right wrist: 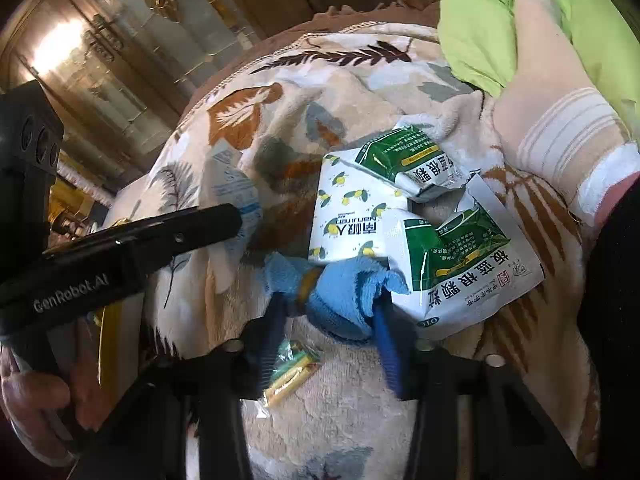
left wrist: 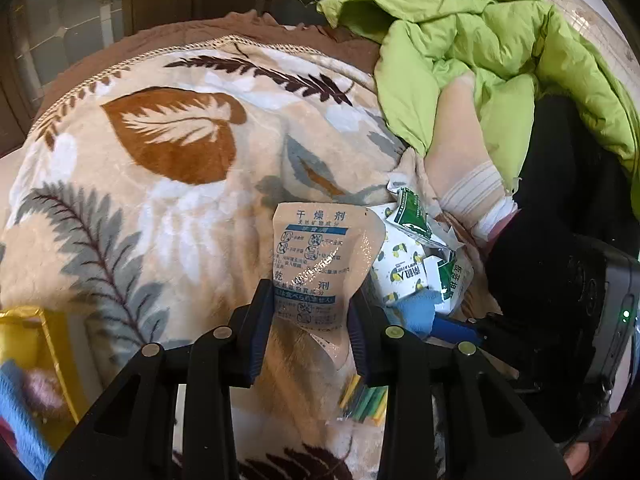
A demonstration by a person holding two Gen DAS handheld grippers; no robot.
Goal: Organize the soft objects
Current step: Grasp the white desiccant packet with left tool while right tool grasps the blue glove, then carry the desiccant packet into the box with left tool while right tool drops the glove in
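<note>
**Left wrist view: desiccant packet clamped, blue cloth in the other tool**

Left wrist view shows the left tool (left wrist: 312,312) closed narrowly on the lower part of a beige desiccant packet (left wrist: 316,256); the packet's bottom edge is hidden behind the fingers. In the right wrist view the same packet (right wrist: 236,196) is blurred and partly covered by the left tool's black finger.

The right tool (right wrist: 332,320) grips a blue cloth (right wrist: 340,292), which bunches between its blue pads and hides their tips. A small bag of yellow and green sticks (right wrist: 292,372) lies under it, half covered by the tool body.

At the lower left edge of the left view a yellow container (left wrist: 48,344) is cut off by the frame; something blue and something pink sit in it, too blurred to name.

All of it rests on a leaf-patterned blanket (left wrist: 168,184). Just right of the packet lie a white lemon-print pouch (right wrist: 352,208) and two torn green-and-white sachets (right wrist: 460,256), overlapping. A person's socked foot (right wrist: 560,136) rests beside them, with a green quilt (left wrist: 480,48) piled behind. The blanket's left and far side is open up to its braided border.
</note>
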